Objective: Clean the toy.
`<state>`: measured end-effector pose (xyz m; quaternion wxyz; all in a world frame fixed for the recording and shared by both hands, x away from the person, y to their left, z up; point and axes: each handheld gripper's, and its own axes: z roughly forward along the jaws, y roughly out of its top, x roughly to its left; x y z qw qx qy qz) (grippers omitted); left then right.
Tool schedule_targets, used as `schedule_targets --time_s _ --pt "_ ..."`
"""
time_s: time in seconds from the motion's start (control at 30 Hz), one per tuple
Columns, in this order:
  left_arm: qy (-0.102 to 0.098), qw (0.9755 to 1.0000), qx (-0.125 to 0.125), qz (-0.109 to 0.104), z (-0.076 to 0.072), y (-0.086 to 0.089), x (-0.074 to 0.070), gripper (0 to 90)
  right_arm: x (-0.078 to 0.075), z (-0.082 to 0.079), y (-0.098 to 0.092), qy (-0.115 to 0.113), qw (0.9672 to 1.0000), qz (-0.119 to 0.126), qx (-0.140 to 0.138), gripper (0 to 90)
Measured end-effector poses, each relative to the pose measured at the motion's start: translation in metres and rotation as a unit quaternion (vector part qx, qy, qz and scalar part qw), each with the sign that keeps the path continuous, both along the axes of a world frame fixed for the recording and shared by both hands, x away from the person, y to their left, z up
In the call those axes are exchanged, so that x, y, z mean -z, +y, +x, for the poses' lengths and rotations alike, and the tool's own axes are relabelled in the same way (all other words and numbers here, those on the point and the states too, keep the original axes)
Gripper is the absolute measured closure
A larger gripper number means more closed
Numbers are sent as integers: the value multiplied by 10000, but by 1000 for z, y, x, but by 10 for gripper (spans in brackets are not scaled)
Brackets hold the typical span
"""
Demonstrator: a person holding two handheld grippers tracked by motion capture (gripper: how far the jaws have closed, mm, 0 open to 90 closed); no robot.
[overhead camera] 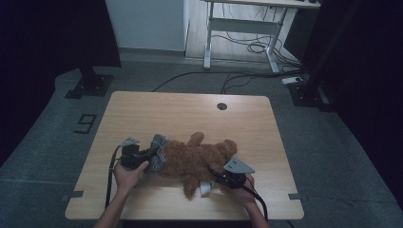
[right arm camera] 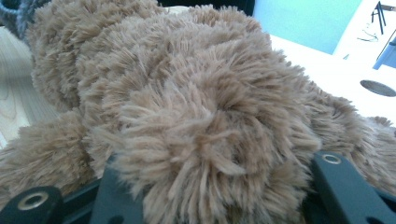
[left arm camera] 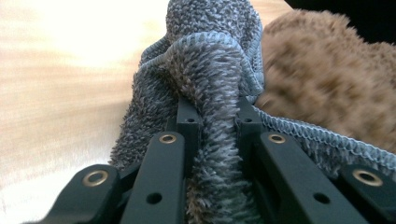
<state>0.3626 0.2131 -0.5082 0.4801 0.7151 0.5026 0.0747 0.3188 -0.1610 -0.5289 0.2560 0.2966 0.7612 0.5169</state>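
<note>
Plush toy [overhead camera: 197, 159], brown and shaggy, lies lengthwise on the wooden table [overhead camera: 157, 114], toward six o'clock of its top. At the toy's nine o'clock end we see the left gripper [overhead camera: 145, 159] clamped tight on a fold of grey towel [overhead camera: 158, 151], which bunches up between the jaws against the fur. At four o'clock, the right gripper [overhead camera: 222, 176] has its jaws part-closed around a furry limb, pressing it on both sides.

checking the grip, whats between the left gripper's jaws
A fold of the grey towel, pinched by the left gripper beside the brown plush toy, in the left gripper view.
</note>
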Motion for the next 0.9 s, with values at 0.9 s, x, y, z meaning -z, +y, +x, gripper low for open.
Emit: schedule_targets --time_s 0.9 --pt "-98 9825 1738 658 37 -221 -59 766 1 -2 0 -59 10000 2 12 501"
